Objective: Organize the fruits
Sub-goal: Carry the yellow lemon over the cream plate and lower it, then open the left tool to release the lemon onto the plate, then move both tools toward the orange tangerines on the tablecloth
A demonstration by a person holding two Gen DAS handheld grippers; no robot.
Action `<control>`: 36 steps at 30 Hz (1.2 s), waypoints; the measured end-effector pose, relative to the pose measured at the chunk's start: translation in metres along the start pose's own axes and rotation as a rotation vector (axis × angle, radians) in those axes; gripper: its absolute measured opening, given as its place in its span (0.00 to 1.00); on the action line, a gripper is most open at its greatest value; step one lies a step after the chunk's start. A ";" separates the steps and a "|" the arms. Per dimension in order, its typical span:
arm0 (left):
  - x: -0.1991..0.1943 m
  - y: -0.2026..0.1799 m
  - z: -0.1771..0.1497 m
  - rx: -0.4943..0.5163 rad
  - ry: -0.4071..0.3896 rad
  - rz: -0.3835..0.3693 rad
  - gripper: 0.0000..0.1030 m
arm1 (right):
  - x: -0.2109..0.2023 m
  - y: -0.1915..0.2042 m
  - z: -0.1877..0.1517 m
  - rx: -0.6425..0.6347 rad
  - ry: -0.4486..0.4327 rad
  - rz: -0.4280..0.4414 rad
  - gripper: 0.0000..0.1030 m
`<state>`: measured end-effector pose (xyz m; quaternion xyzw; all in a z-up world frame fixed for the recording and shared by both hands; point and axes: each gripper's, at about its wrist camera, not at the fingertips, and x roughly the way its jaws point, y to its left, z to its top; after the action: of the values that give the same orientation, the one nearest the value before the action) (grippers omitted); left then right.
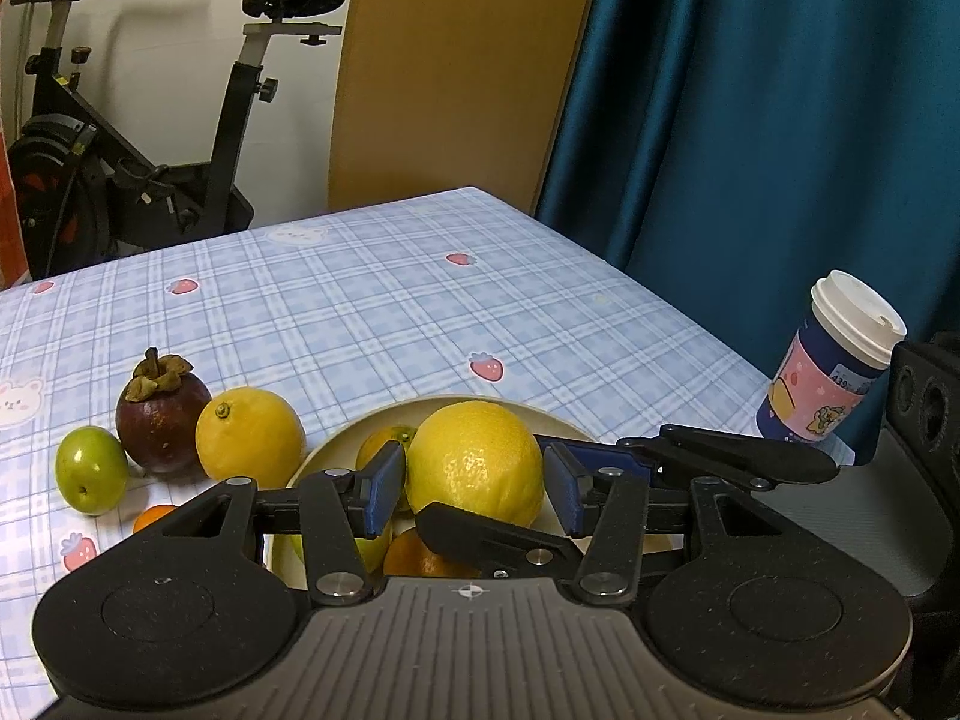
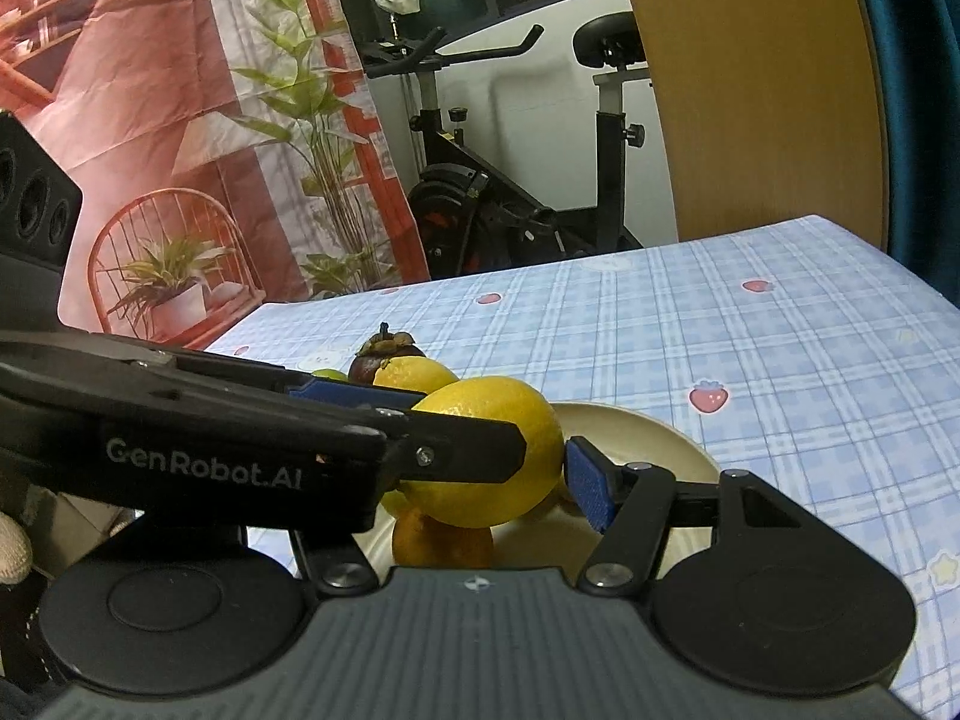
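Observation:
A large yellow lemon (image 1: 474, 462) hangs just above a cream bowl (image 1: 540, 414). My left gripper (image 1: 474, 489) is shut on it, its blue pads pressing the lemon's left and right sides. The right gripper's black fingers (image 1: 498, 537) cross in from the right and clamp the same lemon front and back. In the right wrist view my right gripper (image 2: 480, 474) has one blue pad against the lemon (image 2: 498, 420); the other is hidden behind the left gripper's fingers (image 2: 462, 450). An orange (image 1: 420, 558) and a small yellow-green citrus (image 1: 384, 441) lie in the bowl.
Left of the bowl on the checked tablecloth (image 1: 360, 300) lie a second lemon (image 1: 249, 435), a mangosteen (image 1: 162, 414), a green fruit (image 1: 90, 477) and a small orange (image 1: 153, 517). A lidded paper cup (image 1: 834, 360) stands at the right edge. An exercise bike (image 1: 150, 150) stands beyond the table.

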<state>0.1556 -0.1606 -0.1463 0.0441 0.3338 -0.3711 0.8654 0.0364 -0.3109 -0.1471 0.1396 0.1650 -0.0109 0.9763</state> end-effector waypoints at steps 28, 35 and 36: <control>-0.027 0.040 -0.005 -0.102 -0.045 0.102 0.52 | 0.009 0.001 -0.007 -0.010 0.097 -0.052 0.62; -0.038 0.058 -0.010 -0.160 -0.060 0.140 0.52 | 0.023 0.017 -0.005 -0.083 0.120 -0.052 0.62; -0.041 0.061 -0.011 -0.167 -0.064 0.147 0.52 | 0.025 0.018 -0.005 -0.087 0.124 -0.047 0.62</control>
<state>0.1694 -0.0877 -0.1404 -0.0158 0.3315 -0.2788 0.9012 0.0600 -0.2915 -0.1550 0.0933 0.2287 -0.0182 0.9688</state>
